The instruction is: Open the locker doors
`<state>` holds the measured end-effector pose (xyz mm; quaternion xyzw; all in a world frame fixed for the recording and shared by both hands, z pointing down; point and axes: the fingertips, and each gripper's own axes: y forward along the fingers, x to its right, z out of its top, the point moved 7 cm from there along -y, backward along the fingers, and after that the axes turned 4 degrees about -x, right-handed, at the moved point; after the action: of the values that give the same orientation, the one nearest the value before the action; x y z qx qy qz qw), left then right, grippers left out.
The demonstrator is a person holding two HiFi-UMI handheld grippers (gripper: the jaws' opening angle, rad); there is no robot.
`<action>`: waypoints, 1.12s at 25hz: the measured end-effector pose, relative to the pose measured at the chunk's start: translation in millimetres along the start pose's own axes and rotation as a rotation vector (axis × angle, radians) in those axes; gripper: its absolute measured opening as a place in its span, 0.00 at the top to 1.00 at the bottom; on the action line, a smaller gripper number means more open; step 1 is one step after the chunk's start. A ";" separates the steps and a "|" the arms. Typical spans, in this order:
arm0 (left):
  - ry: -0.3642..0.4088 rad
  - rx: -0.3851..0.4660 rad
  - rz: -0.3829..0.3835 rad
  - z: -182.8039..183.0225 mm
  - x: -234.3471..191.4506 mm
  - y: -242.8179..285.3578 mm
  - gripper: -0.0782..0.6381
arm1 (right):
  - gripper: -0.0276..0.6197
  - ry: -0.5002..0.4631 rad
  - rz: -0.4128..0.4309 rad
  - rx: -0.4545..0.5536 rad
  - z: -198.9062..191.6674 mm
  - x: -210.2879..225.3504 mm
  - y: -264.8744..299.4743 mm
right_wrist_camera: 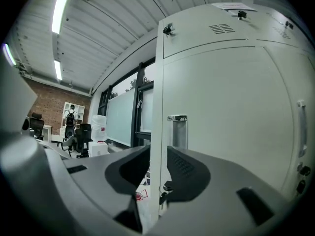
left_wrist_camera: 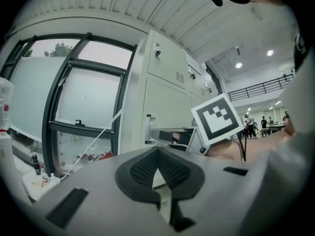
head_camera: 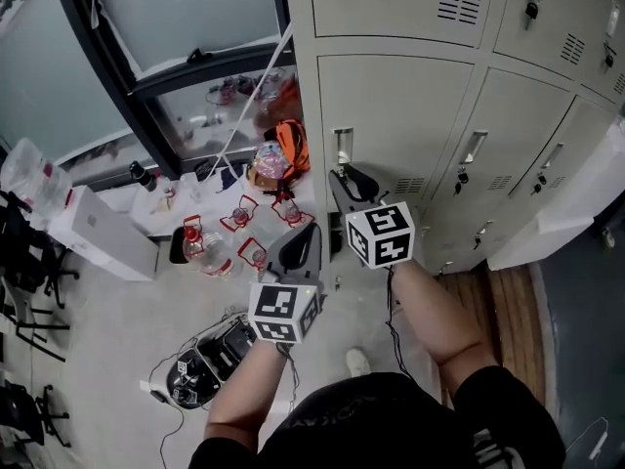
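From where I stand, the job looks barely begun. The bank of pale grey metal lockers (head_camera: pixel 420 8) faces the person, and every door I can make out sits flush in its frame. A pale flat panel (head_camera: pixel 557 218) juts out at the far right and might be a door swung open, but I cannot tell. The right gripper (head_camera: pixel 344 180) is held level, close to the leftmost middle-row door (head_camera: pixel 410 115). It sits just below that door's upright silvery metal handle (head_camera: pixel 342 149), which is mounted near the door's left edge. Its jaws stand apart with nothing gripped. In the right gripper view the cabinet's front corner shows through the gap, and the handle sits beyond and above the tips, not between the pads. The left gripper (head_camera: pixel 311 231) is nearer the person and off to the left, clear of the lockers, with its jaws closed together on nothing. So no door has been opened here, as far as I can see. By my reckoning the step in hand is getting the open jaws onto that handle, or hooked behind it. After that comes pulling this door out on its hinge, and then the same for the neighbouring doors along the row. Nearly all of the task is left to do.
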<state>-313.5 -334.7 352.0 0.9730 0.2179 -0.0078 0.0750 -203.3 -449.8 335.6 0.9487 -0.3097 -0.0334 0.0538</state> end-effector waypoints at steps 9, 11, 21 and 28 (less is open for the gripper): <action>0.012 -0.008 0.009 1.1 -12.8 24.0 0.89 | 0.73 -0.035 -0.005 0.004 2.1 10.4 33.5; 0.013 -0.010 0.011 1.4 -15.5 25.3 0.89 | 0.73 -0.035 -0.006 0.006 3.2 10.1 38.3; 0.010 -0.012 0.011 0.0 -24.2 23.1 0.89 | 0.72 -0.022 -0.035 0.000 4.4 7.1 51.4; -0.008 -0.023 0.019 -5.1 -29.3 15.5 0.89 | 0.76 -0.007 -0.073 -0.001 4.1 7.1 50.5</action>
<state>-333.5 -360.2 360.7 0.9741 0.2086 -0.0087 0.0874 -227.4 -494.8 337.4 0.9593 -0.2750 -0.0388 0.0517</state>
